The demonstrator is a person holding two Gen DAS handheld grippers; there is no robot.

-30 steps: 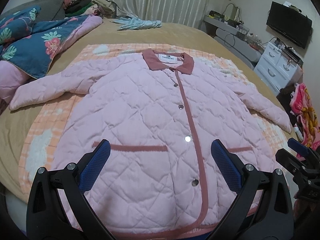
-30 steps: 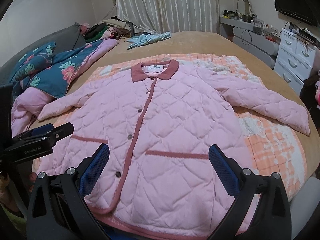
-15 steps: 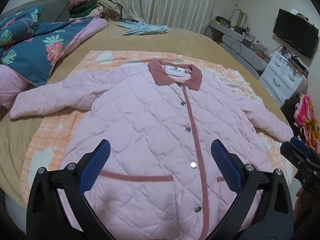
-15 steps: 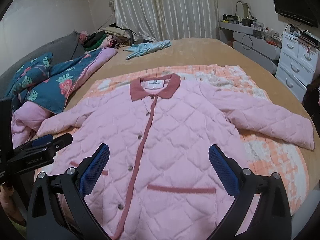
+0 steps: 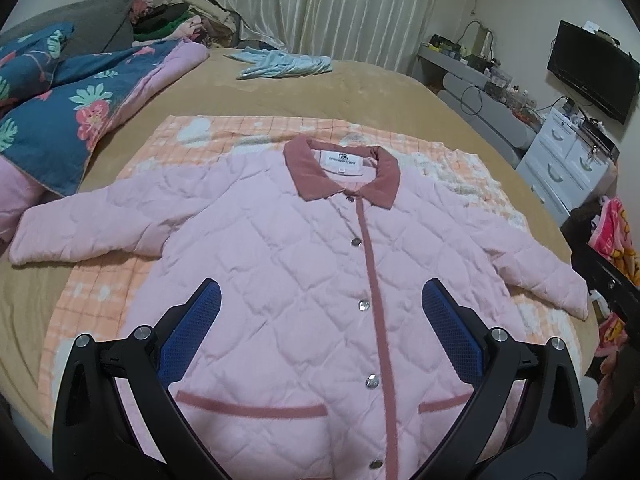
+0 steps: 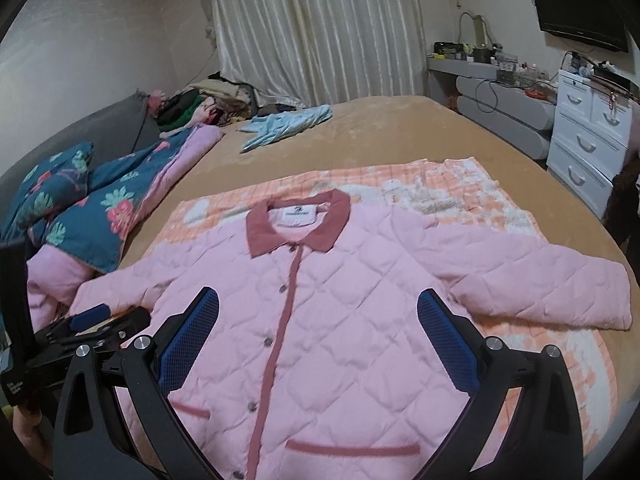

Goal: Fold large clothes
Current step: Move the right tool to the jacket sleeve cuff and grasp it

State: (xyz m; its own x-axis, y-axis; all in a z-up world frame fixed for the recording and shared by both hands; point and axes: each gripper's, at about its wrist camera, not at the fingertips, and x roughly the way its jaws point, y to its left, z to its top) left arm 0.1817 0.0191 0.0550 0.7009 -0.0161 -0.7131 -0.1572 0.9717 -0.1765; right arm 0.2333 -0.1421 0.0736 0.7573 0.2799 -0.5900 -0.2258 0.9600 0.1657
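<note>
Judging by the puffy quilting, the pink jacket (image 5: 280, 280) is best pinched at a sleeve cuff (image 5: 28, 240); both hand-held grippers, left (image 5: 320, 336) and right (image 6: 318, 336), are held released.

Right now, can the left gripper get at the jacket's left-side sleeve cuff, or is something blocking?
Probably yes. The left gripper is open and holds nothing, above the jacket. The sleeve lies flat with nothing on it. The floral quilt lies close beside the cuff but does not cover it.

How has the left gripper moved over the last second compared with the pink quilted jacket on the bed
Yes. The left gripper has moved forward up the pink quilted jacket: its open fingertips now frame the chest, past the pocket trim, nearer the collar.
</note>
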